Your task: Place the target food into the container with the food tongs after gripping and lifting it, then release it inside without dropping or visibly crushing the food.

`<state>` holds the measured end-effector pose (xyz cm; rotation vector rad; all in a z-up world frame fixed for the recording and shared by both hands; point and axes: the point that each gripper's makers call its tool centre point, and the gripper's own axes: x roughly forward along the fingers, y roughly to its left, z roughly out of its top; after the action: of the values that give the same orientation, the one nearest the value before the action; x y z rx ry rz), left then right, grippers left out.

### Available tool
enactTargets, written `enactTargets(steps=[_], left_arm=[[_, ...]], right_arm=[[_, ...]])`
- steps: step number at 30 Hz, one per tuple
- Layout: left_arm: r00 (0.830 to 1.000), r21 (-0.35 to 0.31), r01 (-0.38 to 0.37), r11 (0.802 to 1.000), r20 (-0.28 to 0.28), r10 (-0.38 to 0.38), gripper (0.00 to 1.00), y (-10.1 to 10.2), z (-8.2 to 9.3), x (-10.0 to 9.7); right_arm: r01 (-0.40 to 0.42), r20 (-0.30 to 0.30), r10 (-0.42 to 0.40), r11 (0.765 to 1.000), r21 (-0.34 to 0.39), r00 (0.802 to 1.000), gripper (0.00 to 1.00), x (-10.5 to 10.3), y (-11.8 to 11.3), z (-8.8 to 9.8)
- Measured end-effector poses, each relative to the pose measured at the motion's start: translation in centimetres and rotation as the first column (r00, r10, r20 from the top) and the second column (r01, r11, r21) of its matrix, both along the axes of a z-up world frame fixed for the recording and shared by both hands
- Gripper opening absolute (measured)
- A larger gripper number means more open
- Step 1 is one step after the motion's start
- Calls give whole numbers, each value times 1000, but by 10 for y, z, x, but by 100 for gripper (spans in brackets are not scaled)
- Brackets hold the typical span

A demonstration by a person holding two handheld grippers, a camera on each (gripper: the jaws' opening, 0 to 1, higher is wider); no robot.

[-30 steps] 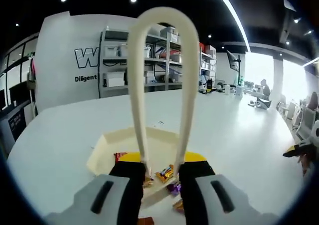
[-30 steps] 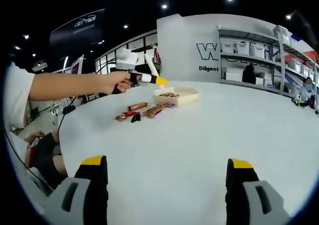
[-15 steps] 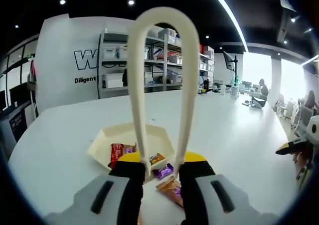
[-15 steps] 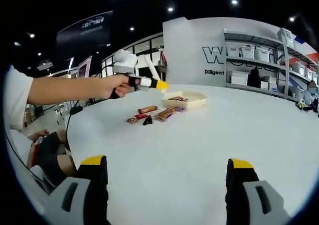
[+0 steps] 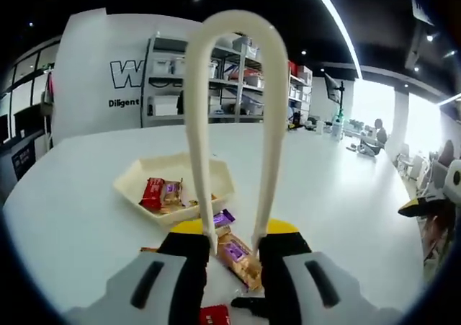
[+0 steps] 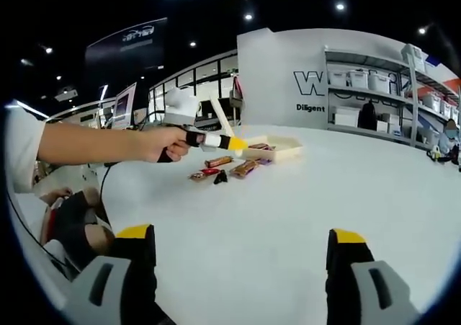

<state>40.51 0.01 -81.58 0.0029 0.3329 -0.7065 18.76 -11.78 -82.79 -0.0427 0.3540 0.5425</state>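
Wrapped snack bars lie in 2 places in your left gripper view: several sit inside the cream tray (image 5: 130, 188), including a red-wrapped bar (image 5: 152, 193), and others lie loose on the white table (image 5: 338, 195) just in front of it. Among the loose ones, a purple-and-gold wrapped bar (image 5: 232, 248) rests on the table directly between the tong tips, and a red wrapper (image 5: 214, 315) shows lower down between the gripper bodies.

Your left gripper (image 5: 233, 242) is clamped on the cream food tongs (image 5: 234, 73), whose U-shaped loop rises up the middle of the view while the 2 arms run down into the jaws. The tong tips stand slightly apart with nothing lifted; whether they touch the purple-and-gold bar is hard to tell from this angle.

In your right gripper view, your hand (image 6: 162, 142) reaches in from the left, holding the left gripper with the tongs above the loose bars (image 6: 227, 171), which lie just beside the tray (image 6: 284, 149). Your right gripper (image 6: 238, 256) has its jaws spread wide apart, holding nothing, well apart from the tray and bars, over bare table. Grey shelving (image 5: 238, 80) with storage boxes stands against the far wall.
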Motion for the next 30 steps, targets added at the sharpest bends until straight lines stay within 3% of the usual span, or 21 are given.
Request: enactTargets(steps=[14,19,23,30], left_arm=[[1000,-18,-16,1000,-27,15,25,-17,-15,0],[999,2,-27,1000,-23,27,26,-18,-18,2],[1000,59,-8,998,8,7,26,-16,-22,2],[998,99,54,994,-15,-53,26,-6,-25,2]], right_arm=[[9,-12,-9,1000,-1,1000,97,-3,-8,-6],[10,-16,-10,1000,-2,1000,96,-4,-9,-7],[10,-17,-11,1000,-4,1000,96,-4,-10,-8],[0,-20,0,1000,-11,1000,96,-4,-7,-9]])
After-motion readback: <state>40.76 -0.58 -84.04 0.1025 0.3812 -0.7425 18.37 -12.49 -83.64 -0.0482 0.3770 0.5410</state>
